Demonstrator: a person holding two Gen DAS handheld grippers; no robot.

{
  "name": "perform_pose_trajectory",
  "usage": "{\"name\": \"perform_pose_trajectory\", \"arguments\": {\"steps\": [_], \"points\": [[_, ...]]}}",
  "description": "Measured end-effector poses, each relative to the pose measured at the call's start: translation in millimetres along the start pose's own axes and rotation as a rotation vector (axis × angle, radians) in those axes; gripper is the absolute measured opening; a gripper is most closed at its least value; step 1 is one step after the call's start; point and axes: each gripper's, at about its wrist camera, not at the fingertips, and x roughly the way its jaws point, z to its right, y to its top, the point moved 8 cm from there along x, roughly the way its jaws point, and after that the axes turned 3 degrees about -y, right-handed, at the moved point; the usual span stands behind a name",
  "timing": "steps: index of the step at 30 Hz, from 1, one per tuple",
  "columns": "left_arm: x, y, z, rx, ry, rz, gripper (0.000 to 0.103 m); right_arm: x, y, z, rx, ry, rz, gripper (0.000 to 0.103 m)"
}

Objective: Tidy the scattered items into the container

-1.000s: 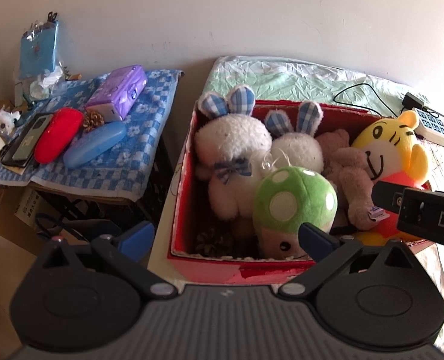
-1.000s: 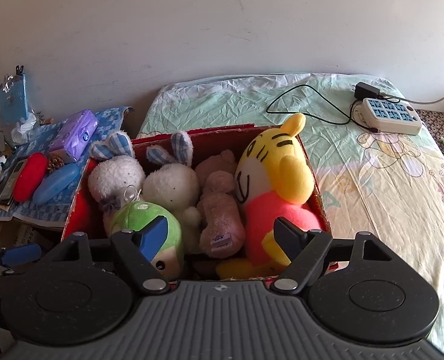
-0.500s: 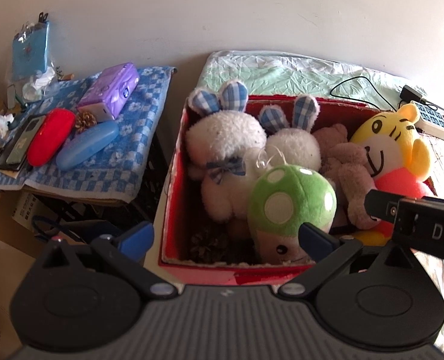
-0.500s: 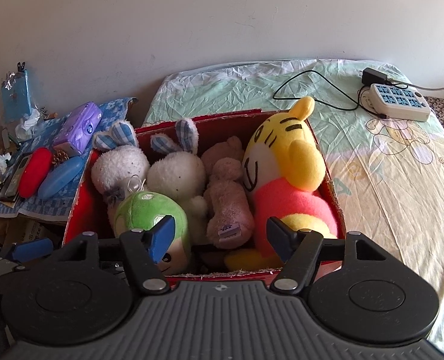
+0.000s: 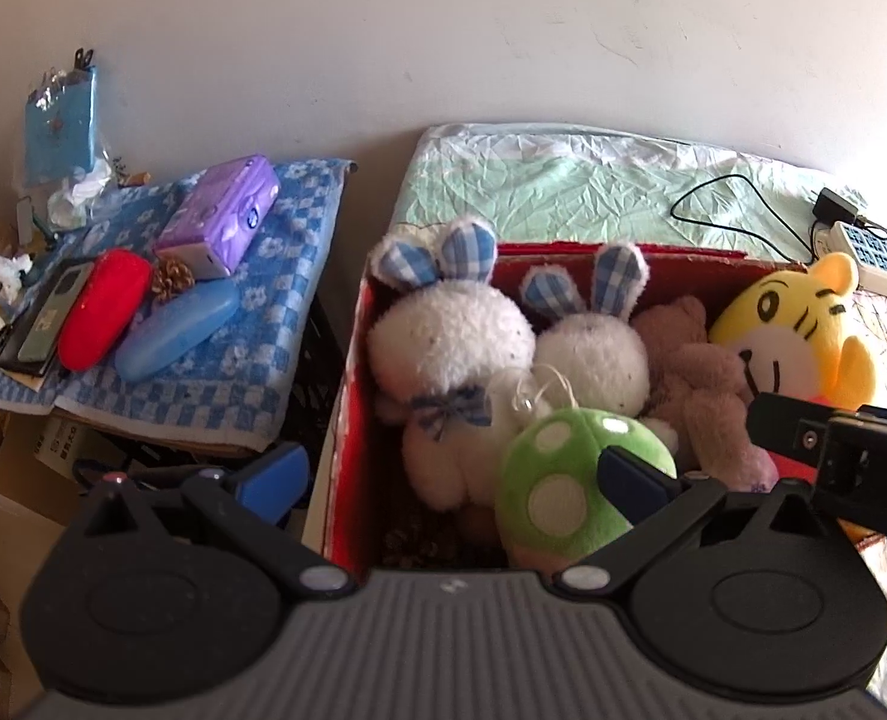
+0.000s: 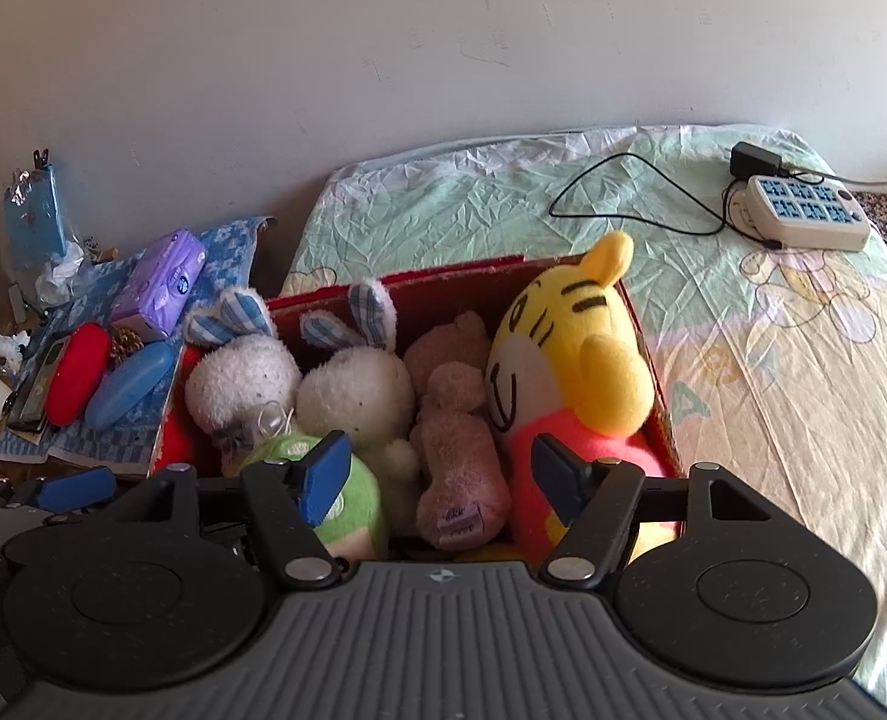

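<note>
We hold both grippers over the red box (image 6: 641, 324), which sits on the bed (image 6: 743, 324), and not much is changing now. The right gripper (image 6: 434, 474) has narrowed its jaws a bit vs a sec ago, then stopped; it's released, nothing btwn the pads, w/ the pink bear (image 6: 455, 456) below the gap in the box. The left gripper (image 5: 455, 477) is spread wide and holds nothing; it has slid a little, so the box fills more of its view than a sec ago. Toys haven't shifted: two white bunnies (image 5: 449, 348) at 10–12 o'clock in the box, green mushroom (image 5: 563, 480) at 6, yellow tiger (image 6: 569, 360) at 3. We judge the plush part is done. What's left looks like the side surface (image 5: 245, 324) at 9 o'clock: red case (image 5: 104, 309), blue case (image 5: 176, 330), purple pack (image 5: 221, 213), if those count.
</note>
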Motion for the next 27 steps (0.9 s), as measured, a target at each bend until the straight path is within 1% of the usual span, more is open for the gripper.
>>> {"name": "perform_pose_trajectory", "arguments": {"steps": [8,12,27], "points": [[2,0,3,-0.008,-0.007,-0.01,0.103,4,3,9,0.004,0.002,-0.011,0.07],[2,-1,3,-0.019,-0.01,-0.014,0.103,5,3,11,-0.005,-0.004,-0.017,0.066],[-5,-11,2,-0.026,-0.005,-0.01,0.103,-1,-10,12,0.012,0.009,-0.03,0.066]]}}
